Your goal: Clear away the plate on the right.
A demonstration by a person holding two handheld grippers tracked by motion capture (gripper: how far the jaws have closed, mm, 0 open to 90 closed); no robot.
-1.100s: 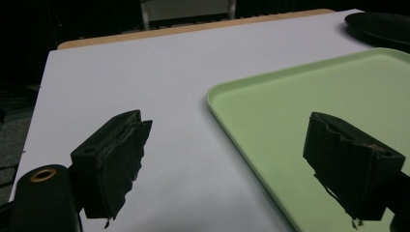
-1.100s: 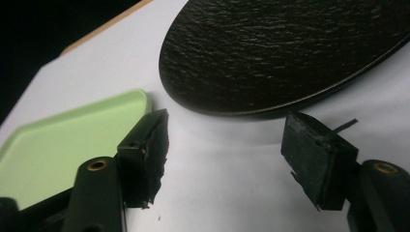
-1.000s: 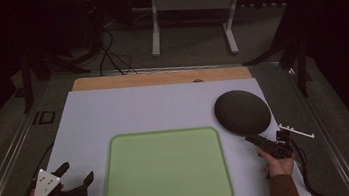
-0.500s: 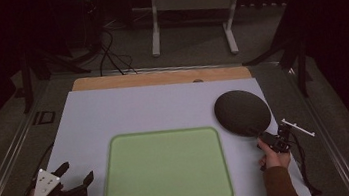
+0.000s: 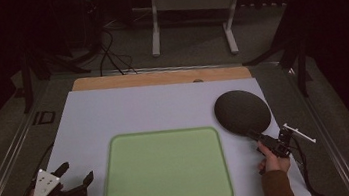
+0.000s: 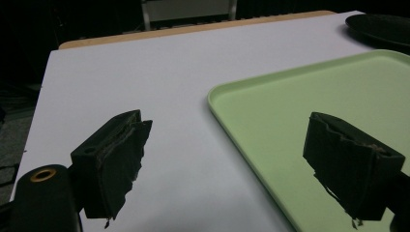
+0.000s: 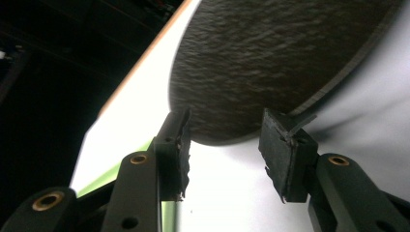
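Right now my right gripper (image 5: pixel 257 137) sits at the near edge of the black round plate (image 5: pixel 242 112), fingers (image 7: pixel 176 140) apart on either side of its rim. My left gripper (image 5: pixel 74 177) rests spread open on the white bench (image 5: pixel 153 108), beside the green tray (image 5: pixel 166 169).

We note a smooth, matt white sheet covering the table (image 5: pixel 153 108), with a bare strip of light wood (image 5: pixel 160 78) at its far edge. The green tray (image 5: pixel 165 169) looks like smooth plastic with a soft, low sheen. The dark round plate (image 7: pixel 280 58) shows a rough, pebbled, slate-like matt face with a thin, paler edge. On the left gripper (image 6: pixel 241 164) we find matt black jaw pads, rubbery or foam-like, with torn, frayed edges. The right gripper (image 7: pixel 225 145) has similar worn pads, on smooth black plastic jaws set with brass-coloured metal eyelets.
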